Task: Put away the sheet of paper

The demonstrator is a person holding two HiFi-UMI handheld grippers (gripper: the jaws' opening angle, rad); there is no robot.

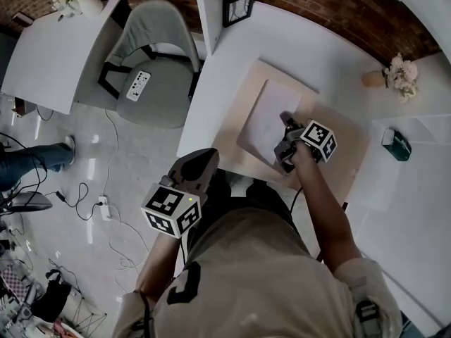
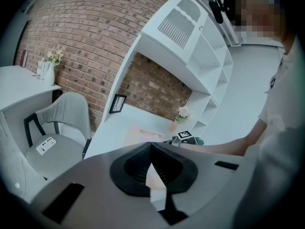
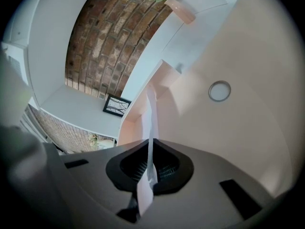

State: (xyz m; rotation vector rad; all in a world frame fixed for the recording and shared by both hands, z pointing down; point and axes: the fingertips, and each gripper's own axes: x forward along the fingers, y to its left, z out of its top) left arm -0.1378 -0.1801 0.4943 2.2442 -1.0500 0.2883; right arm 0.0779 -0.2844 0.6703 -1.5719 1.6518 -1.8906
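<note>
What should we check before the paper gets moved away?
1. Right gripper shut on the thin white sheet of paper: ok.
2. Nothing lying on top of the sheet: ok.
3. Left gripper shut, empty, off to the side of the beige desk mat: ok.
4. Small vase of pale flowers stands apart from the sheet: ok.
5. A place to put the sheet away: cannot tell.
</note>
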